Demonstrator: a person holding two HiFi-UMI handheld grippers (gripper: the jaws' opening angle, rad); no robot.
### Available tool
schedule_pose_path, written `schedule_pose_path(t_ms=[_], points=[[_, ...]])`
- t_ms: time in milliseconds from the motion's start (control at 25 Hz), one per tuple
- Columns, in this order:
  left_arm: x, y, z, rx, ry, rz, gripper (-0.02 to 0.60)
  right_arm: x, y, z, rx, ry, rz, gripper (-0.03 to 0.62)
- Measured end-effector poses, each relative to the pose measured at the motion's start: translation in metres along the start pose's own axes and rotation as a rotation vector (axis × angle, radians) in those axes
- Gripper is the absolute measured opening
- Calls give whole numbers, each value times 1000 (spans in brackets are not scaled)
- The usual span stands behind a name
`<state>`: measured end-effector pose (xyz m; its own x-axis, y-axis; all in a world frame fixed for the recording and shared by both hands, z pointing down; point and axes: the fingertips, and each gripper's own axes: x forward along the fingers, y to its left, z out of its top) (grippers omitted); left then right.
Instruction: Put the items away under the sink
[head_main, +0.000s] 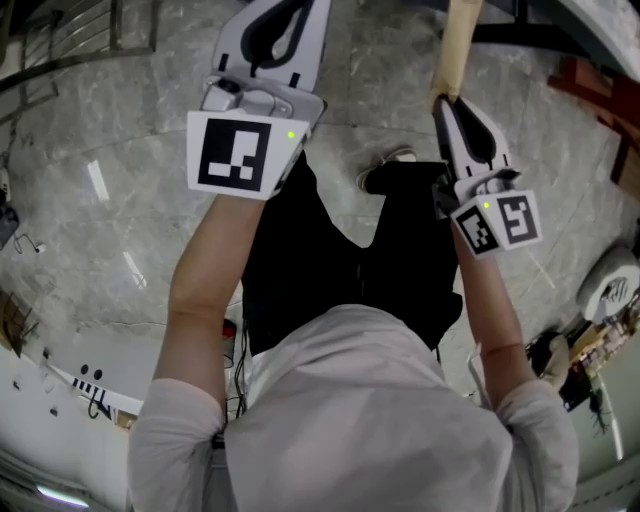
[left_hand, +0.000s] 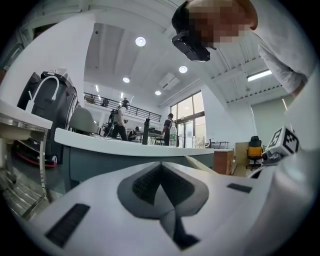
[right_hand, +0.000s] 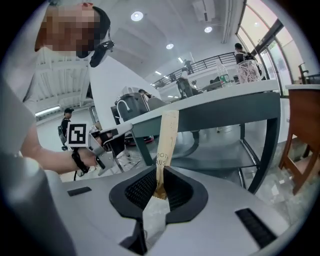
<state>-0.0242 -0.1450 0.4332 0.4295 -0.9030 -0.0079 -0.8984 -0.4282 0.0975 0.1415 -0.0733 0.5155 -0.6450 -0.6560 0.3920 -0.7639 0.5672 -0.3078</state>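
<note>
1. The right gripper (right_hand: 159, 194) is clenched on the lower end of a slim tan packet (right_hand: 167, 137). The packet stands up from the jaws in mid-air, in front of the counter (right_hand: 225, 100).
2. The left gripper (left_hand: 161, 182) has its jaws pressed together with nothing between them. It is held up beside the right one, also short of the counter.
3. The shelf (right_hand: 217, 162) below the counter, under the faucet (right_hand: 121, 106), looks like the goal, and the packet is not yet on it.
4. I judge the pick-up done, with the carry and the placing left. No other items to stow show.
</note>
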Motion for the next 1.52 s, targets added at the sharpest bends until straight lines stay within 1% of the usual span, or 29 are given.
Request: schedule_pose_path(t_ms=[200,280,520,680,880,1000,1200,1400,1520], points=[[2,5,-8,14,-30,-2,2,25,-16,-28,-50,31,-8,64],[1,8,-14,9,-43,5,2,40,-22,-37,-68,40,-4,64],[-1,15,-29,4,-46,18,2,90,-40,-53,-94,51,-18,64],[-3,21,-38,-7,-33,19,2,114,-35,-66,-105,66,-11,64],[-8,19,-43,-16,-35,23,2,116,-21,-89,-88,97,13,64],[-11,21,-46,-18,-35,25,2,128,-30,-84,-71,79,4,64],[-10,25,-54,-2,-39,24,2,171,-58,-72,-77,54,-33,64],[5,29,-70,36,-40,-13,2,211,-77,-67,-110,55,-59,64],[22,31,-84,32,-34,-28,3,230,-81,-67,-109,72,-67,64]])
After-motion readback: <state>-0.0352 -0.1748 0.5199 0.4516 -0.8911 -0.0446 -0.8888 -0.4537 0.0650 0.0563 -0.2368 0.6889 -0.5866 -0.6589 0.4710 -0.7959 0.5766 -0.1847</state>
